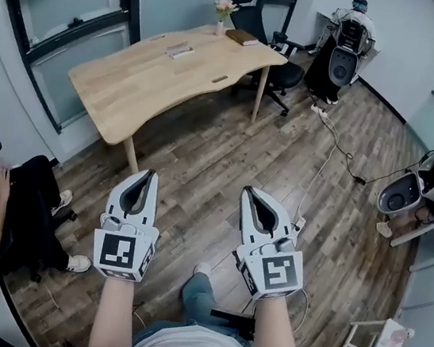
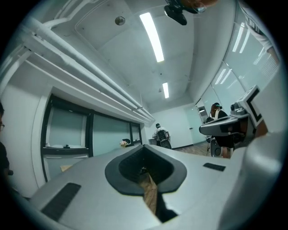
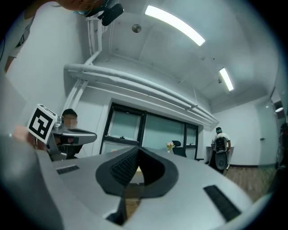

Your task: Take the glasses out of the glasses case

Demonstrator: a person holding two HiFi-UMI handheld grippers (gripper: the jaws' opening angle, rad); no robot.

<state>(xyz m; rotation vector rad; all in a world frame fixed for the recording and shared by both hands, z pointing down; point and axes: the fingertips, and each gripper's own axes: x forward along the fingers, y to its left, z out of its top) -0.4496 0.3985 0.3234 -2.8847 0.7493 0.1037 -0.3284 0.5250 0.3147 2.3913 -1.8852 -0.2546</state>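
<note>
Hovering side by side low in the frame, the left gripper (image 1: pixel 149 175) and right gripper (image 1: pixel 249 191) are both closed and empty, well apart from the wooden table (image 1: pixel 133 85) at upper left.

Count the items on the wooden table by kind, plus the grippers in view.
Grippers: 2 (left gripper, right gripper)
Flower vase: 1
Brown book: 1
Pale flat case, likely the glasses case: 1
Total: 5
</note>
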